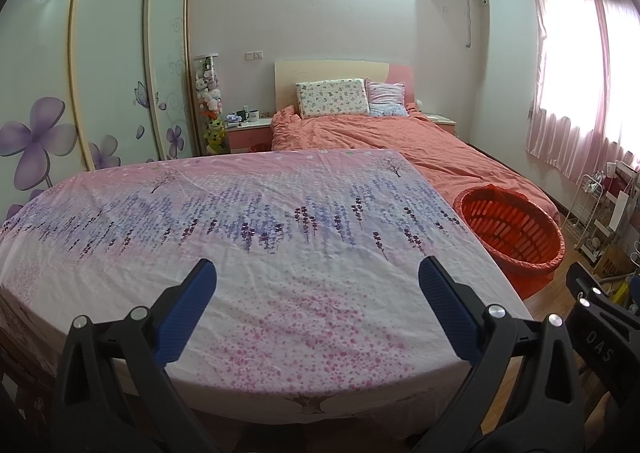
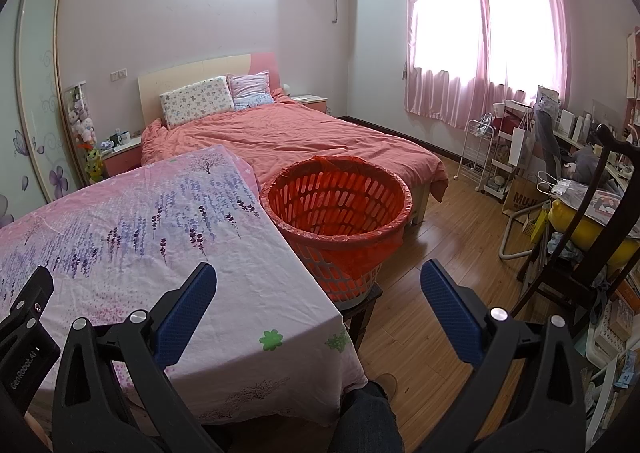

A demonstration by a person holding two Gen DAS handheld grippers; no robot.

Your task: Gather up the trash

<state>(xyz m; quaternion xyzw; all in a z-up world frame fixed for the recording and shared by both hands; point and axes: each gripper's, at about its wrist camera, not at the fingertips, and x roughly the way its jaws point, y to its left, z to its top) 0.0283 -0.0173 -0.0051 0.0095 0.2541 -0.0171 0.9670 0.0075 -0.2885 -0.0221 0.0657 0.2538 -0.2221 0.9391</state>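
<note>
A red slatted trash basket [image 2: 336, 205] lined with a red bag stands on a dark stool right of the table; it also shows in the left wrist view [image 1: 512, 229]. I see no trash on the table's pink and purple floral cloth [image 1: 256, 229], which also shows in the right wrist view [image 2: 132, 221]. My left gripper [image 1: 316, 277] is open and empty above the table's near edge. My right gripper [image 2: 318, 279] is open and empty, held above the table's right corner, just in front of the basket.
A bed with a salmon cover [image 2: 288, 137] lies behind the table and basket. A wardrobe [image 1: 112, 65] lines the left wall. A dark chair [image 2: 592, 221], a wire rack [image 2: 480, 153] and clutter fill the right side. Wooden floor [image 2: 444, 253] lies between.
</note>
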